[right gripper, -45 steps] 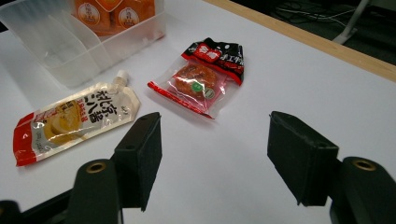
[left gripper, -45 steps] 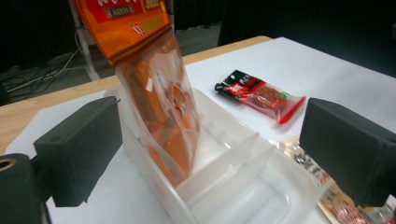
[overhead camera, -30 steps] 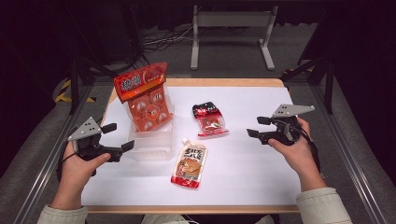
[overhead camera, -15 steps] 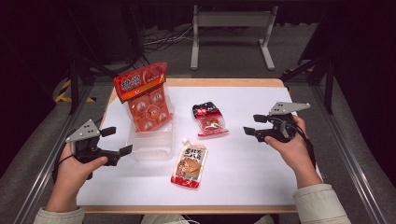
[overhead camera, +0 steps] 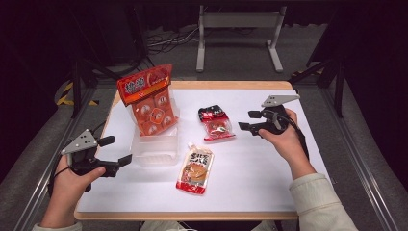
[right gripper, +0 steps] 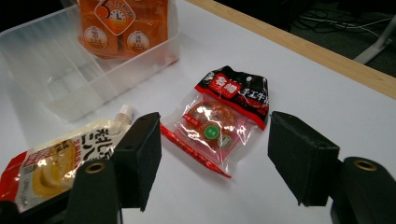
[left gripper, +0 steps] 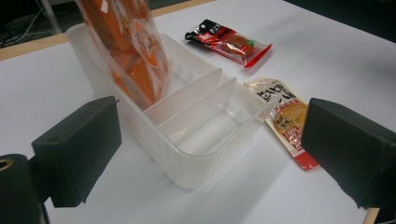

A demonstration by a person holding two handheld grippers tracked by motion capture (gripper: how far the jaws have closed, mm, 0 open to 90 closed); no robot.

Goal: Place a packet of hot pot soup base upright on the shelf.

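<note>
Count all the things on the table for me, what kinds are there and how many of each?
Snack packets lying flat: 2, the red and black packet and the spouted pouch
Orange snack bags standing in the box: 1
Clear plastic boxes: 1
Total: 4

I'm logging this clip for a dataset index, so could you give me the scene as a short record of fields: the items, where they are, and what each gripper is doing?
surface: white table top
container: clear divided plastic bin, left of centre
in the bin: orange snack bag, standing upright at the far end
loose item 1: red-and-black snack packet, flat on the table
loose item 2: spouted sauce pouch, flat, beside the bin
left gripper: open, holds nothing, faces the bin
right gripper: open, holds nothing, aimed at the red-and-black snack packet
</note>
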